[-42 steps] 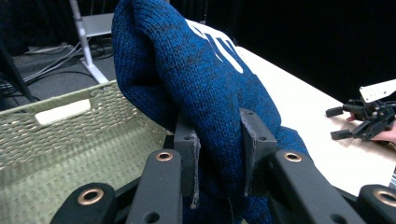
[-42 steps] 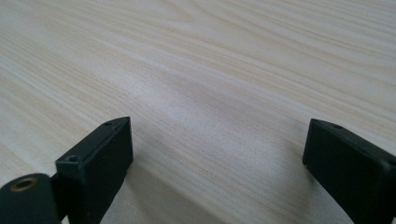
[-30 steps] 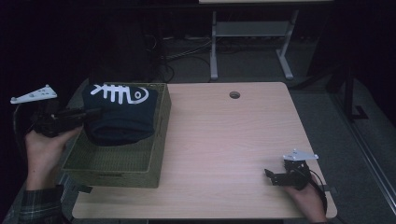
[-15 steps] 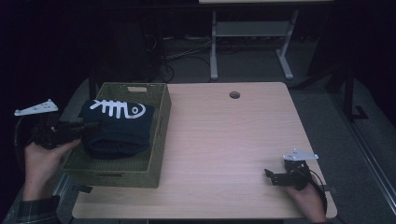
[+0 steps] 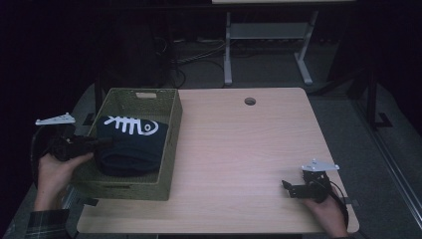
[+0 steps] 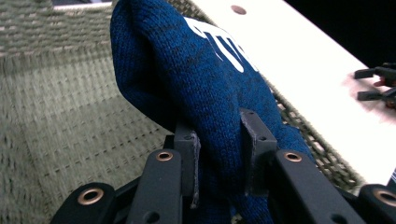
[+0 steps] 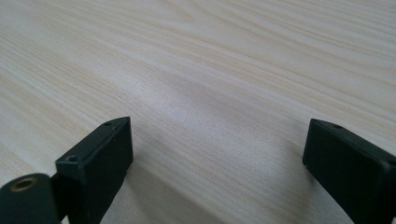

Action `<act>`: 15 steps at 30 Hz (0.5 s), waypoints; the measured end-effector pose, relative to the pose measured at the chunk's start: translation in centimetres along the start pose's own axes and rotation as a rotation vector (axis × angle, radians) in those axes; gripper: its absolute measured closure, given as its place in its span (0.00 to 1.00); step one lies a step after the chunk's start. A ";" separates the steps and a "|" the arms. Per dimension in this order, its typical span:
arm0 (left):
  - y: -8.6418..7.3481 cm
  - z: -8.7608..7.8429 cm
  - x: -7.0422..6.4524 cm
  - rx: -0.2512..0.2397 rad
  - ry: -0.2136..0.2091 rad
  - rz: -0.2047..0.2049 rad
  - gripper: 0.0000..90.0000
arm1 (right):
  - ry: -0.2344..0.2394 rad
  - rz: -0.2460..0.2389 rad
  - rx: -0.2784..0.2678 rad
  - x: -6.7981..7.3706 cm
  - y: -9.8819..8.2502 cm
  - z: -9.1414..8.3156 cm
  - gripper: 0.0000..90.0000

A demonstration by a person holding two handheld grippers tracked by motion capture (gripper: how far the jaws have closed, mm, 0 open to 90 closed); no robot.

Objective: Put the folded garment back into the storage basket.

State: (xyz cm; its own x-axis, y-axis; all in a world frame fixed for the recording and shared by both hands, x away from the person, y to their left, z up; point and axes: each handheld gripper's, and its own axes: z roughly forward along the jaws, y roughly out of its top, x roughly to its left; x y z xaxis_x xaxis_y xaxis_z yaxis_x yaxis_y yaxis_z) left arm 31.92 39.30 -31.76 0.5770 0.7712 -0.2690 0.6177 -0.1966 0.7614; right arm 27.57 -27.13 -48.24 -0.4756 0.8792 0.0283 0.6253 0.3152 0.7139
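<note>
A dark blue knit garment (image 5: 130, 144) with a white fish-skeleton print lies folded inside the green woven basket (image 5: 169, 154) at the table's left. My left gripper (image 5: 102, 143) reaches over the basket's left wall and is shut on the garment's near edge; in the left gripper view both pads press the blue knit (image 6: 219, 116), with the basket's weave (image 6: 60, 107) behind. My right gripper (image 5: 286, 188) rests low on the wooden table (image 5: 249, 144) at the front right, jaws wide open over bare wood (image 7: 215, 116).
The basket takes up the table's left third. A round cable hole (image 5: 250, 101) sits near the far edge. A white desk frame (image 5: 268, 35) and cables stand on the dark floor behind. In the left gripper view the right gripper (image 6: 378, 84) shows far off.
My left gripper has sunk with the blue garment, which has gone from above the basket's rim down inside it. The right gripper has stayed in place.
</note>
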 end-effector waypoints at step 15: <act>-0.4 4.2 2.4 0.123 0.041 0.006 0.79 | 0.000 0.000 0.000 0.0 0.0 0.0 0.09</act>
State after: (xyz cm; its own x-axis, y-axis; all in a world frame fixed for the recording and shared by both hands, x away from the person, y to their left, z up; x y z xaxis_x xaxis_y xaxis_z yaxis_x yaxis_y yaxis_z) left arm 35.28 38.64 -35.20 0.5603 0.7931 -0.2387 0.6768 -0.2723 0.6840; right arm 27.57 -27.13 -48.24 -0.4757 0.8792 0.0288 0.6255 0.3150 0.7138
